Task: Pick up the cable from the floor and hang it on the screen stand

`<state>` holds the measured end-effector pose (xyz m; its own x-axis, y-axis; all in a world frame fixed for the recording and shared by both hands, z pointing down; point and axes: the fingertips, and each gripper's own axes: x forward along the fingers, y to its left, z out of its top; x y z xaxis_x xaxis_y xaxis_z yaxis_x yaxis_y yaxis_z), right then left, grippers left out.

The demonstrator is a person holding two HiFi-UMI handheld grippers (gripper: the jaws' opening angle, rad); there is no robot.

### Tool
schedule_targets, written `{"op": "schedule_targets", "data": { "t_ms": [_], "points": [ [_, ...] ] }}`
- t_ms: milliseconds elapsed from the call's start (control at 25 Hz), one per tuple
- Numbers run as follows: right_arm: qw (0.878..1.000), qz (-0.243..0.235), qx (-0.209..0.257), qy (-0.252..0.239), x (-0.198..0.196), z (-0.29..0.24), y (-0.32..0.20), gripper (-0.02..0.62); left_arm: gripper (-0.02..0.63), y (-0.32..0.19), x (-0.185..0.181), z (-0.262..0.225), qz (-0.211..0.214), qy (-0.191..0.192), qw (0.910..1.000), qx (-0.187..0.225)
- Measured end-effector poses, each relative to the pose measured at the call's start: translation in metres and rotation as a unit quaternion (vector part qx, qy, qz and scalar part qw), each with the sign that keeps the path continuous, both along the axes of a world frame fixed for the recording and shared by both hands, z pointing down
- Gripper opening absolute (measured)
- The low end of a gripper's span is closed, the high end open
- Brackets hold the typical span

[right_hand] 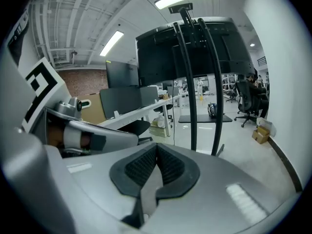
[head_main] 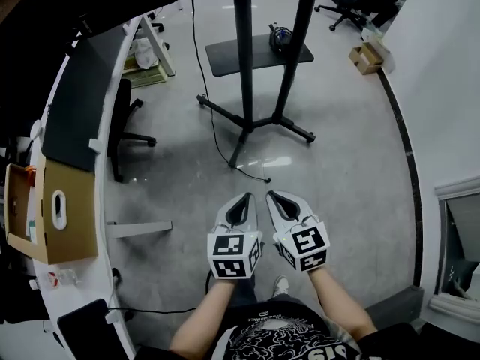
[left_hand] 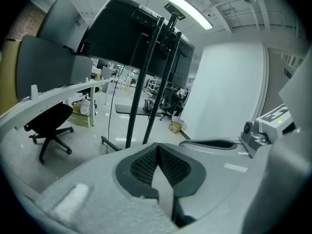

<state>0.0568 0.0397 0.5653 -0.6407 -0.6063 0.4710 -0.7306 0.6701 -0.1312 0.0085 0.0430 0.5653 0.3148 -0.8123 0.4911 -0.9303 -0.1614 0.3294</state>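
Observation:
A thin black cable (head_main: 212, 118) runs down the grey floor past the left side of the screen stand (head_main: 259, 122). Its loose end (head_main: 268, 180) lies just beyond my grippers. The stand has two black poles, spread legs and a dark screen on top (right_hand: 195, 48). In the head view both grippers are held side by side over the floor in front of the stand: the left gripper (head_main: 244, 199) and the right gripper (head_main: 276, 198). Each is shut with nothing between its pads, as seen in the left gripper view (left_hand: 158, 149) and the right gripper view (right_hand: 157, 149). The cable (left_hand: 110, 111) also shows left of the poles.
A curved white desk (head_main: 101, 193) with a black divider and an open cardboard box (head_main: 67, 212) lines the left. A black office chair (head_main: 124, 130) stands beside it. A dark bag (head_main: 279, 36) sits on the stand's base plate. A white wall (head_main: 442, 88) is on the right.

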Motion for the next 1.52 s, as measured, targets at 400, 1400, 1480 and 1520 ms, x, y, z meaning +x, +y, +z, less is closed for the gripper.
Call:
{"op": "schedule_targets", "data": {
  "t_ms": [400,1400,1480,1520],
  "points": [
    [0.995,-0.039,-0.046,0.082,-0.048,0.109,-0.058,0.008,-0.009,-0.068,-0.041,0.092,0.036,0.033,0.9968,-0.063],
    [0.938,-0.156,-0.138,0.275,-0.011,0.521,-0.109,0.052,-0.008,-0.132,-0.04,0.432,0.078,0.041,0.9867,-0.136],
    [0.931,-0.171,-0.14,0.291,-0.003,0.556,-0.112,0.054,-0.008,-0.14,-0.04,0.457,0.078,0.039,0.9874,-0.132],
    [0.926,-0.18,-0.14,0.299,0.001,0.572,-0.113,0.055,-0.008,-0.143,-0.039,0.469,0.077,0.038,0.9877,-0.131]
  ]
}}
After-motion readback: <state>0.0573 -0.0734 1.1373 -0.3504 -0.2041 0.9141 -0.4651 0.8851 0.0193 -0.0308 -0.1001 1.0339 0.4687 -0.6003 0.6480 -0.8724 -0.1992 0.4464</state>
